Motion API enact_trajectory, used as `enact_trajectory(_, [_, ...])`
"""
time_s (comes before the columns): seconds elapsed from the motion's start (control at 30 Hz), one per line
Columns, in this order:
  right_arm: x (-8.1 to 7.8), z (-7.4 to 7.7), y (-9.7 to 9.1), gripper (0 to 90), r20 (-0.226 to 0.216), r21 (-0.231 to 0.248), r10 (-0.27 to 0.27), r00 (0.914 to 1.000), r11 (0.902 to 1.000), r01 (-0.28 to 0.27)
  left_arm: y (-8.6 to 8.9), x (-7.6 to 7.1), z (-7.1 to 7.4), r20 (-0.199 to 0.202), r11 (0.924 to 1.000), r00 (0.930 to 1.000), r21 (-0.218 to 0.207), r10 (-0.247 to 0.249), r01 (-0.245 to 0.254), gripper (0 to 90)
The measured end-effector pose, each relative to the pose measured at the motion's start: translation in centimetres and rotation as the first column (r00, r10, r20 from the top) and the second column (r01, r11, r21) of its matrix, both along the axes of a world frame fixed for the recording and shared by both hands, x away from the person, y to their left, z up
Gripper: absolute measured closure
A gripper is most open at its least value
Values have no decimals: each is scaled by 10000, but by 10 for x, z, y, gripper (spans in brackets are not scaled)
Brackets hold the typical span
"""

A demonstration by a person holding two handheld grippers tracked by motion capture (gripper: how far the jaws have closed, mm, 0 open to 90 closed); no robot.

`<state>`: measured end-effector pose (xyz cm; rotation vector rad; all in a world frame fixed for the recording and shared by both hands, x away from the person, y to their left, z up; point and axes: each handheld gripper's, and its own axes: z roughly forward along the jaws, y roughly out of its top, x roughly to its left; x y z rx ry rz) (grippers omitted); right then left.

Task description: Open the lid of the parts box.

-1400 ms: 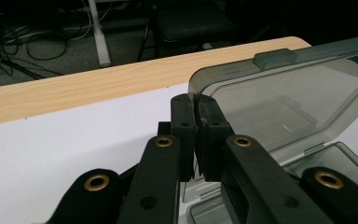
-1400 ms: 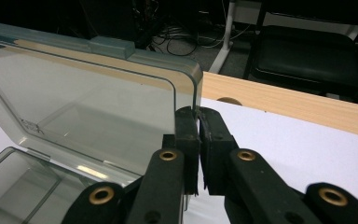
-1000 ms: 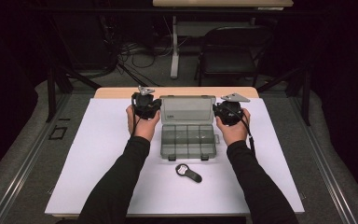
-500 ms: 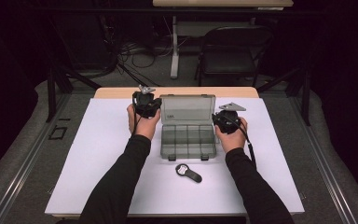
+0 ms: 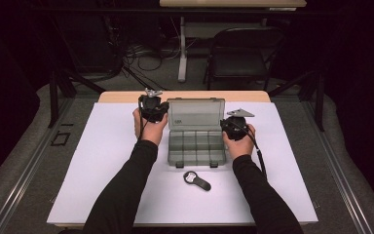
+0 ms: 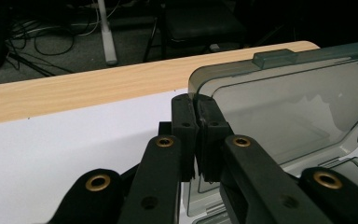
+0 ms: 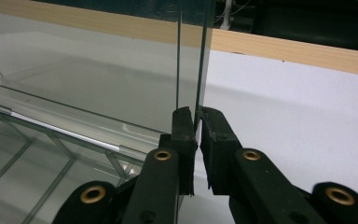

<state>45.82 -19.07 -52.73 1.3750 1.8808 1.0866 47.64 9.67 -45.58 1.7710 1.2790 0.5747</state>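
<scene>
At mid-table we pinch the open box's (image 5: 196, 146) upright lid (image 5: 195, 113) by both side edges, left gripper (image 6: 196, 140) clamped and right gripper (image 7: 198, 140) just closing on it, so next we swing it shut evenly.

A small black key fob with a round pale button (image 5: 196, 180) lies on the white sheet (image 5: 102, 161) that covers the table, near its front edge. A strip of light wooden tabletop (image 5: 121, 96) shows bare along the sheet's far side. Beyond the table, on the grey carpeted floor (image 5: 151, 73), stand a black folding chair (image 5: 243, 48) and the white leg of another table (image 5: 182, 53), with loose black cables (image 5: 136, 51) lying beside it.
</scene>
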Motion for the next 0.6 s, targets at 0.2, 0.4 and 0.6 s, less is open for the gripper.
enact_trajectory(0.2, [2,-2,0,852,-9,175,-97,10000,9998,98,-1,1,-1,41,10000,10000,17,21,-21,876])
enact_trajectory(0.4, [3,-4,-1,852,-36,411,-163,9999,9990,164,0,1,-1,65,10000,10000,34,-13,13,875])
enact_trajectory(0.6, [4,-6,-3,871,-82,588,-225,9997,9980,230,-1,2,-2,119,10000,9999,25,-13,13,875])
